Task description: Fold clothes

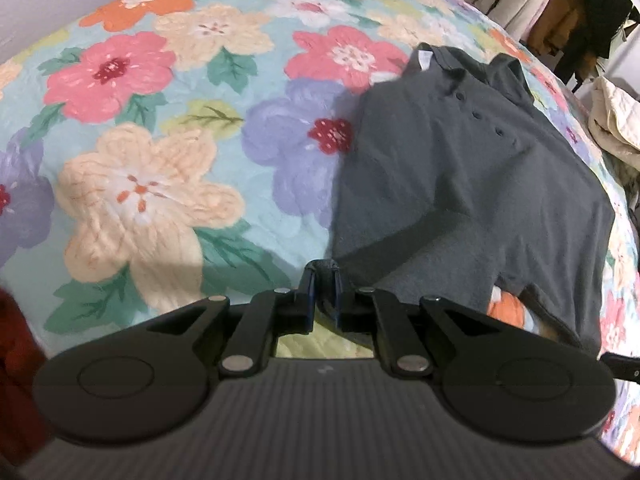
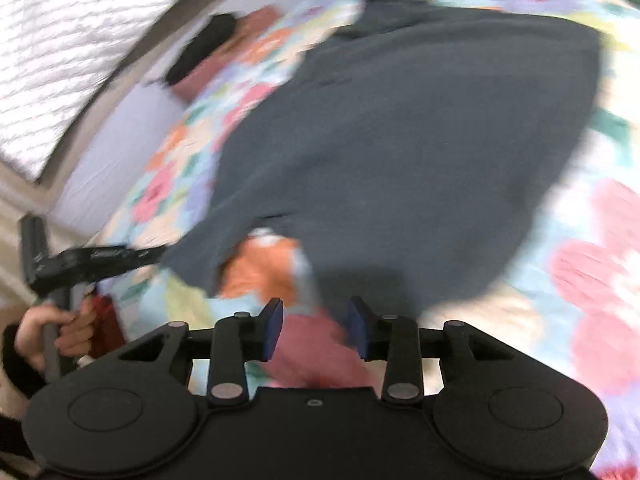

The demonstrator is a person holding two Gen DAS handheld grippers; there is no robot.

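You have the shirt [image 1: 460, 184] lying on the bedspread [image 1: 160, 140], ahead and right of your left tongs [image 1: 323, 280], its corner between them.

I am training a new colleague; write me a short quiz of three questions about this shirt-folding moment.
1. True or false: the left gripper is shut on the dark grey polo shirt.
2. What lies between the fingers of the right gripper? A) a sleeve B) nothing, only the floral bedspread behind C) a collar
3. Fill in: the shirt lies with its ______ side up, so the buttons show.

Key: 1 true; 2 B; 3 front.
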